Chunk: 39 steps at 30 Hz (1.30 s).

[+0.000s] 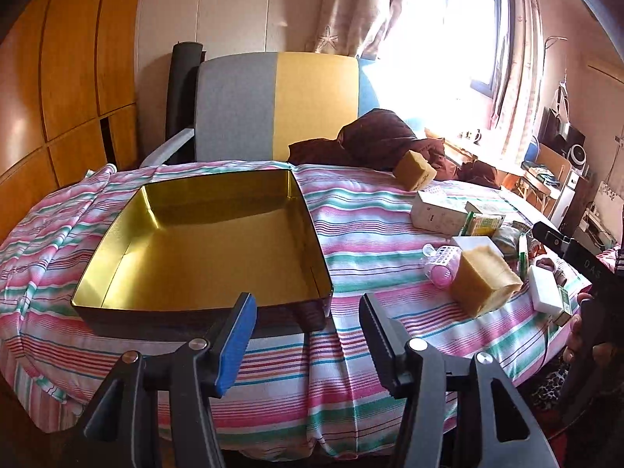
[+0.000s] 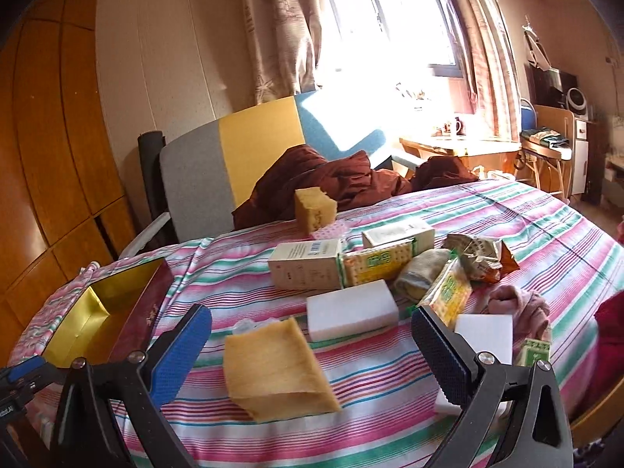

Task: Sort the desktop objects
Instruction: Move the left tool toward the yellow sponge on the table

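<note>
An empty square tin (image 1: pixel 117 230) with a gold inside and dark red walls rests on the striped cloth; its edge shows in the right wrist view as the tin (image 2: pixel 136 308). My left gripper (image 1: pixel 308 312) hangs open just in front of the tin's near wall, holding nothing. My right gripper (image 2: pixel 312 335) is open around a yellow sponge block (image 2: pixel 273 366), not touching it. That block (image 1: pixel 483 280) lies right of the tin. A second yellow block (image 2: pixel 314 208) sits farther back. White blocks (image 2: pixel 351 308), cartons (image 2: pixel 304 269) and snack packets (image 2: pixel 378 263) crowd the middle.
A striped cloth covers the round table (image 1: pixel 370 214). A chair (image 1: pixel 273 109) in grey, yellow and blue stands behind it with a dark red garment (image 1: pixel 374 136) draped over it. Pink cloth (image 2: pixel 522 308) and a sock (image 2: pixel 421 277) lie among the packets. Wooden cupboards (image 1: pixel 58 78) stand at left.
</note>
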Tool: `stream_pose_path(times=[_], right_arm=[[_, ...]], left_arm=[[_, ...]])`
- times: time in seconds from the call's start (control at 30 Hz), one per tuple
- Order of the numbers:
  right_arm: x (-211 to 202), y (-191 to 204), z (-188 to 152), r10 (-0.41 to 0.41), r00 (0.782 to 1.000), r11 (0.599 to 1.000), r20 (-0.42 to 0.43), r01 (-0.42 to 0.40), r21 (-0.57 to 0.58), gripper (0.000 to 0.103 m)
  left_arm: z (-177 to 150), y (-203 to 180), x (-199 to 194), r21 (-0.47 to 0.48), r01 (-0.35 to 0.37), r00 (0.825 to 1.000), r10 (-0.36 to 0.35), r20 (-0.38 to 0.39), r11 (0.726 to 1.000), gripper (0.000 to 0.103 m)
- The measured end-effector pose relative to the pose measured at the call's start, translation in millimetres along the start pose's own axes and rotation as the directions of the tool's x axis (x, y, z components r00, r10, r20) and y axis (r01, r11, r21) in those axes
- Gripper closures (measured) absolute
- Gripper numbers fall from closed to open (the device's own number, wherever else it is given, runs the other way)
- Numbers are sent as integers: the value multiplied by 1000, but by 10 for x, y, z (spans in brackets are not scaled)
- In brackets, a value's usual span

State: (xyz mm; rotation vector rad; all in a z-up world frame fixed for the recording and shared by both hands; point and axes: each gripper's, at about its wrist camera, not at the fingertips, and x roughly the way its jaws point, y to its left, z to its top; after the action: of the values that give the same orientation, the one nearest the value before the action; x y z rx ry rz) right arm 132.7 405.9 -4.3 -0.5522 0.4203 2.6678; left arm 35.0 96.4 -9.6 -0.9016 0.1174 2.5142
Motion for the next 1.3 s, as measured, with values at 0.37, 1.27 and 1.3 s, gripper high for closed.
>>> stream_pose_path(times=[0.37, 1.27, 1.3], right_arm=[[326, -285, 617, 105, 993, 993, 61, -100, -69, 0], [598, -142, -265, 301, 897, 950, -324, -253, 184, 0], [616, -135, -294, 365, 870, 927, -330, -309, 210, 0]], left_arm=[[381, -224, 197, 33, -10, 1000, 9, 20, 999, 47], [190, -337, 66, 36, 320, 947, -319, -30, 947, 37], [190, -399, 121, 35, 333, 942, -331, -52, 942, 37]])
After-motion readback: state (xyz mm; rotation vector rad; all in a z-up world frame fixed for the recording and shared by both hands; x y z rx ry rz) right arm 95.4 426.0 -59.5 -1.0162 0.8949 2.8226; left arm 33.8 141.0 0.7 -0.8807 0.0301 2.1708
